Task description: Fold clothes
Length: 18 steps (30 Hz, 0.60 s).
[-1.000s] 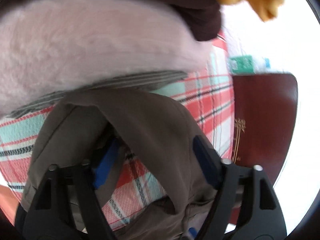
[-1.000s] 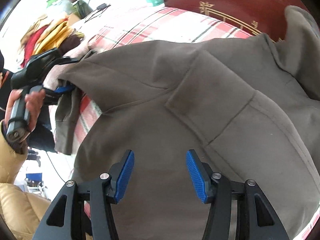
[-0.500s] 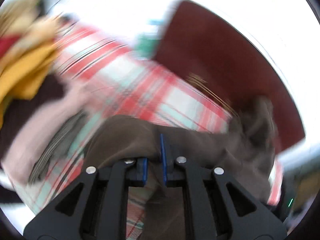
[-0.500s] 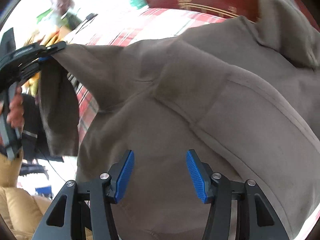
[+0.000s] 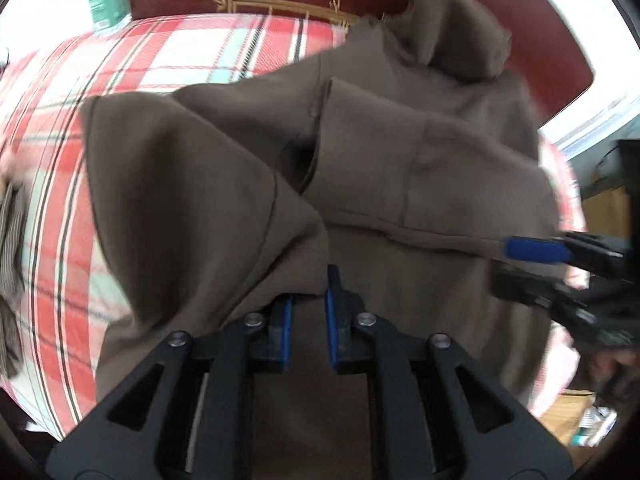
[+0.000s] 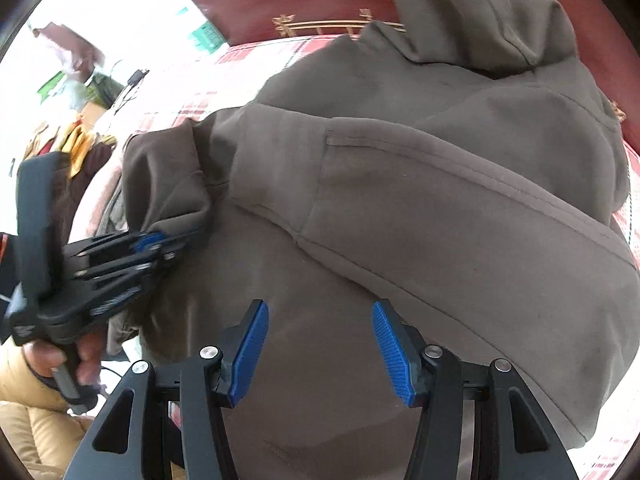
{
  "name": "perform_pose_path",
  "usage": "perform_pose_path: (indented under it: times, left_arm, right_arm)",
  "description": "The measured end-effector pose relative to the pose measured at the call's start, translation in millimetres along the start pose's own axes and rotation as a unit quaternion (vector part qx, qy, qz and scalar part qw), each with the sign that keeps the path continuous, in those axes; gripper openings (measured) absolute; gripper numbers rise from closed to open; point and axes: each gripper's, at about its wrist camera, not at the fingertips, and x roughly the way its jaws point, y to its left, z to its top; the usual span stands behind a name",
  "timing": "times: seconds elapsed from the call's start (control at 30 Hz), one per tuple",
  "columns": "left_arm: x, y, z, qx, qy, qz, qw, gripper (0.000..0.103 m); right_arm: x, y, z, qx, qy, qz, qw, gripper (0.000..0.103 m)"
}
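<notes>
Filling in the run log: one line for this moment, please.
left tongs: opening, sleeve between pads | right tongs: open, over hoodie | bed

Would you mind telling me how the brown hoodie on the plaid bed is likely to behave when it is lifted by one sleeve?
The brown hoodie is probably floppy: its sleeve droops in soft folds. It looks thick, so likely heavyish and prone to dragging. The left gripper, jaws opening around cloth, may let it slip.

Your left gripper (image 5: 307, 300) and right gripper (image 6: 320, 344), black triangular-cutout frames, silver screws, ribbed blue pads (image 6: 388, 348), your tan puffy sleeve (image 6: 24, 404)
</notes>
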Motion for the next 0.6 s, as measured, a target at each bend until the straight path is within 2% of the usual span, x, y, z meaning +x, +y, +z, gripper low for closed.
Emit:
perform_pose_path:
  times: [0.07, 0.1, 0.13, 0.17, 0.33, 0.43, 0.53, 0.6]
  left_arm:
    - [-32, 15, -11, -0.016, -0.016, -0.028, 0.9994, 0.037]
    - [-49, 24, -18, -0.024, -0.029, -0.032, 0.9988, 0.055]
    - [-65, 35, -23, -0.032, -0.045, -0.032, 0.998, 0.068]
    - [-81, 46, -29, -0.04, -0.06, -0.033, 0.9969, 0.071]
    - [-110, 94, -53, -0.097, -0.082, 0.001, 0.9919, 0.073]
    - [-101, 127, -71, -0.166, -0.069, 0.013, 0.9836, 0.073]
    - [-92, 160, -93, -0.235, -0.054, 0.016, 0.9704, 0.072]
    - [-91, 174, -108, -0.264, -0.048, 0.021, 0.9632, 0.072]
  right_arm:
    - [0, 13, 3, -0.024, 0.0, 0.003, 1.0, 0.056]
    - [0, 22, 4, -0.041, -0.001, 0.004, 0.999, 0.056]
    - [1, 30, 6, -0.057, -0.003, 0.006, 0.998, 0.056]
    - [0, 42, 8, -0.077, -0.005, 0.007, 0.997, 0.056]
    - [-7, 105, 18, -0.18, -0.029, 0.026, 0.983, 0.056]
    - [-12, 151, 21, -0.261, -0.043, 0.038, 0.964, 0.056]
    - [2, 203, 9, -0.365, -0.035, 0.035, 0.93, 0.055]
    - [21, 236, -13, -0.451, -0.022, 0.019, 0.892, 0.056]
